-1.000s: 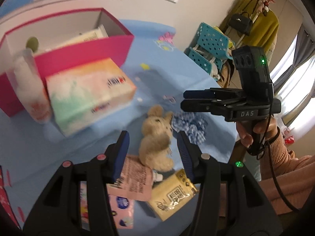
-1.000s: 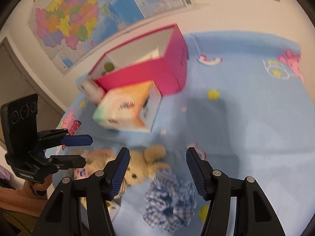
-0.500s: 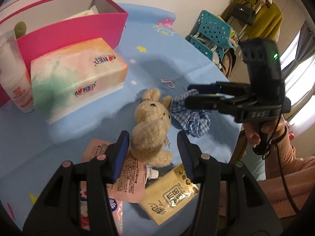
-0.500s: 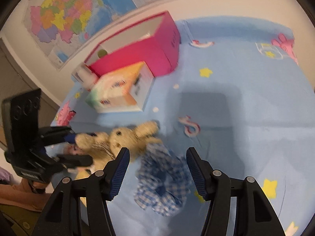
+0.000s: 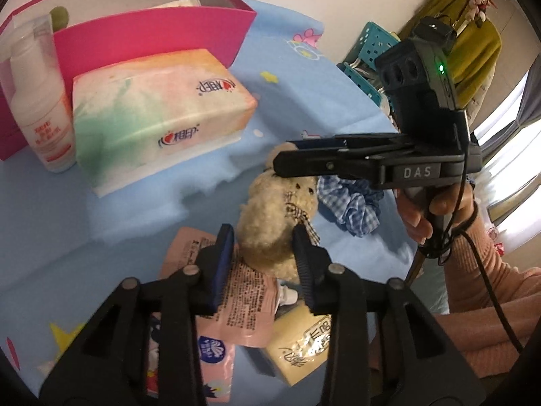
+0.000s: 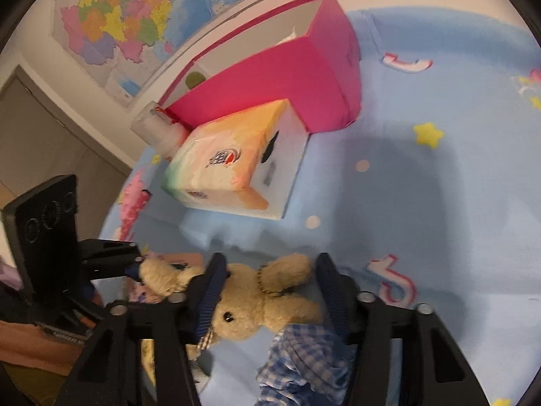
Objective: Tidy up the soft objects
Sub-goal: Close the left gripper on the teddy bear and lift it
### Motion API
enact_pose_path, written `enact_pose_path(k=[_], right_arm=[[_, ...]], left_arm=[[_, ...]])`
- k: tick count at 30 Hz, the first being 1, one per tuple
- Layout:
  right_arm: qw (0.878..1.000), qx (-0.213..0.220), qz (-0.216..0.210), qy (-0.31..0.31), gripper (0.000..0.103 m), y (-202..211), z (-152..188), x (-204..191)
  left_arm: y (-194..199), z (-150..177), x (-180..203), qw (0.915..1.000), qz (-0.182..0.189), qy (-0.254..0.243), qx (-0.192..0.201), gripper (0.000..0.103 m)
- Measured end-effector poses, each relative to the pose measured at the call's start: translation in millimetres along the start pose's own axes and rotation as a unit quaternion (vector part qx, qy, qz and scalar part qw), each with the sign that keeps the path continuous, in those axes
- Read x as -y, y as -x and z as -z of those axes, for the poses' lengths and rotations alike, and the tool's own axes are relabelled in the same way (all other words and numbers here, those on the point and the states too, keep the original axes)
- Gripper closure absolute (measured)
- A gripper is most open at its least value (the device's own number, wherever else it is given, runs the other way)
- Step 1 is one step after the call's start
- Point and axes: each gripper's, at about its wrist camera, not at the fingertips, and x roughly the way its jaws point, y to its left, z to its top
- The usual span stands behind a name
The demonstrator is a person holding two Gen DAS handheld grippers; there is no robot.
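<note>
Crosswise: plush bear lies flat, head toward right claw.

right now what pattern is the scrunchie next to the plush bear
Blue and white gingham check on the scrunchie, clearest in the right wrist view.

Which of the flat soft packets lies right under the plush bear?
The pale pink spouted pouch: the beige plush bear rests on its upper edge, while the yellow packet lies beside it.
</note>
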Motion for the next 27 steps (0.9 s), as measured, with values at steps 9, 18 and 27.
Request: enact_pose_path(k=[9, 18, 27], right_arm=[[0.999, 0.045, 0.008, 0.016, 0.089, 31.0, 2.3, -7.4], [0.994, 0.104, 0.008, 0.042, 0.090, 67.2, -13.6, -32.7], [0.982, 0.176, 0.012, 0.071, 0.090, 89.0, -80.6, -57.6]], left_arm=[[10.4, -6.8, -3.1, 0.9999, 0.010, -0.003, 0.013, 0.073], [35.4, -23.5, -5.2, 0.9986, 0.023, 0.000, 0.047, 0.073], [73.2, -88.2, -12.3, 0.9944, -0.023, -0.015, 0.102, 0.073]])
